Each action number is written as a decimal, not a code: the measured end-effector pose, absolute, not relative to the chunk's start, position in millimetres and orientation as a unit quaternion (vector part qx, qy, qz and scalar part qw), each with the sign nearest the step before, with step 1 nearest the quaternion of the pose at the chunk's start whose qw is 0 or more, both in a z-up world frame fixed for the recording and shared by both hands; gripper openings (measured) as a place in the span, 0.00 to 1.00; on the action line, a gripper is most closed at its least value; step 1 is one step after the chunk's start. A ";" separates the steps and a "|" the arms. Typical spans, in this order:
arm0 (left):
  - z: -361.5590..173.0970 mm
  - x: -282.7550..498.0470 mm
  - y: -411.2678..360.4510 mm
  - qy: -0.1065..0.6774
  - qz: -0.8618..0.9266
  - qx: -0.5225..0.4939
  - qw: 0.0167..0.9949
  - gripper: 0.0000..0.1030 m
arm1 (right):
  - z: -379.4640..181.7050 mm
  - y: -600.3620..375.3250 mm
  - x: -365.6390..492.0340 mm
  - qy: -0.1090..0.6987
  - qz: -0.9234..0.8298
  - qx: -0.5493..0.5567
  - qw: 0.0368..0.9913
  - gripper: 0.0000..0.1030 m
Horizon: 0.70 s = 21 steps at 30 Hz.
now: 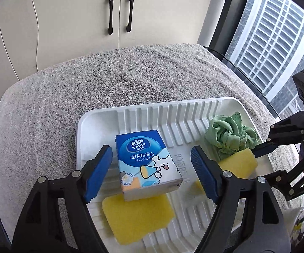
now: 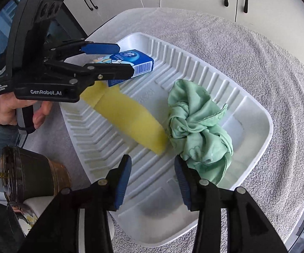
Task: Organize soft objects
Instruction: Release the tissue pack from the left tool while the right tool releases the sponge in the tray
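We judge the sorting nearly finished: the tissue pack [image 1: 147, 162], both yellow sponges [image 1: 138, 219] and the green cloth [image 2: 198, 126] all lie in the white tray [image 2: 263, 113]. Left gripper [image 1: 152, 172] straddles the pack, jaws wide, pads clear; right gripper [image 2: 154, 181] hangs part-open, empty.

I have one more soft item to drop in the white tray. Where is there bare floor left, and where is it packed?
Bare: the tray corner nearest the right gripper, beside the green cloth, and the ribbed strip behind the tissue pack. Crowded: the middle, where the pack lies on a yellow sponge and a second sponge touches the cloth.
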<state>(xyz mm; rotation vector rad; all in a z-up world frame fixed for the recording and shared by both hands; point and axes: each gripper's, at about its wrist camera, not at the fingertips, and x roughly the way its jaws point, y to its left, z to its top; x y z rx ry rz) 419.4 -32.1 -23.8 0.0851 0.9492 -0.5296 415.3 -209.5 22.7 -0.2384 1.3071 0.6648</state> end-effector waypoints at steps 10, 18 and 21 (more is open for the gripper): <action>6.6 397.4 -5.2 0.418 -0.245 -0.001 0.875 0.74 | 66.5 -244.3 388.8 0.562 0.294 -0.076 0.770 0.45; 20.5 363.4 24.3 0.405 -0.227 -0.017 0.885 0.76 | 84.7 -268.3 352.3 0.543 0.269 -0.050 0.794 0.45; 23.3 351.4 34.7 0.401 -0.221 -0.025 0.889 0.76 | 88.3 -273.8 340.6 0.535 0.260 -0.038 0.803 0.45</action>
